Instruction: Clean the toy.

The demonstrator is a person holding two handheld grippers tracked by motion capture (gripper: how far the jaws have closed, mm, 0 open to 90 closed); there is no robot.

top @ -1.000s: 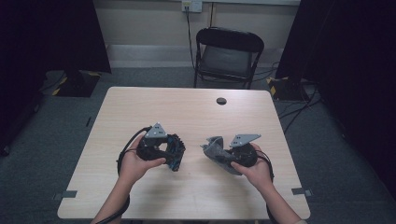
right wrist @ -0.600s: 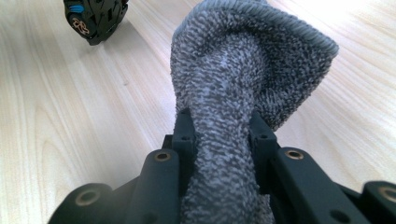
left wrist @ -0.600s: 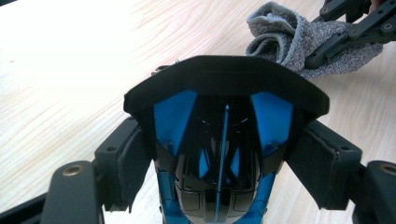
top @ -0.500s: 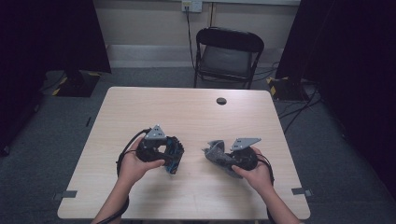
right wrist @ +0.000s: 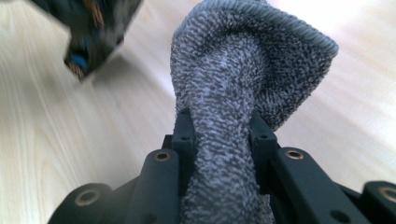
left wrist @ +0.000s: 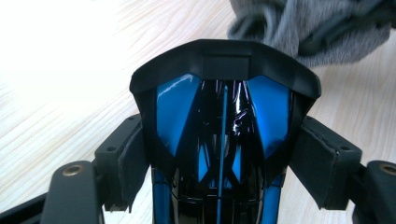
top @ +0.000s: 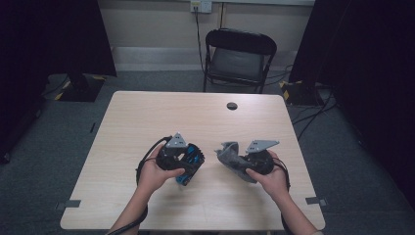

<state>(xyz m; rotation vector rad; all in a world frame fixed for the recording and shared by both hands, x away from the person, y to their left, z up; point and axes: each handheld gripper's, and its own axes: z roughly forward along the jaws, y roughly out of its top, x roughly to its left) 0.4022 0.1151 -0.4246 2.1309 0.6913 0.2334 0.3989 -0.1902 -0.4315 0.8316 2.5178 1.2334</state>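
My left gripper [top: 185,169] is shut on a glossy blue-and-black plastic object [top: 192,161] just above the wooden table [top: 147,122], left of centre. In the left gripper view the object [left wrist: 224,116] sits between the two pads [left wrist: 130,158], with my gripper [left wrist: 224,163] closed around it. My right gripper [top: 230,157] is shut on a grey terry cloth [top: 228,151] a short way to the right. In the right gripper view the cloth [right wrist: 233,84] bulges up out of the gripper [right wrist: 222,135], squeezed between the fingers [right wrist: 184,133]. The two held things are close but apart.
A small black round disc [top: 232,105] lies near the table's far edge. A black folding chair [top: 240,54] stands behind the table. Dark curtains flank the room on both sides. Cables trail on the floor at the right.
Both hands have shifted only slightly. Each gripper holds the same thing as before.
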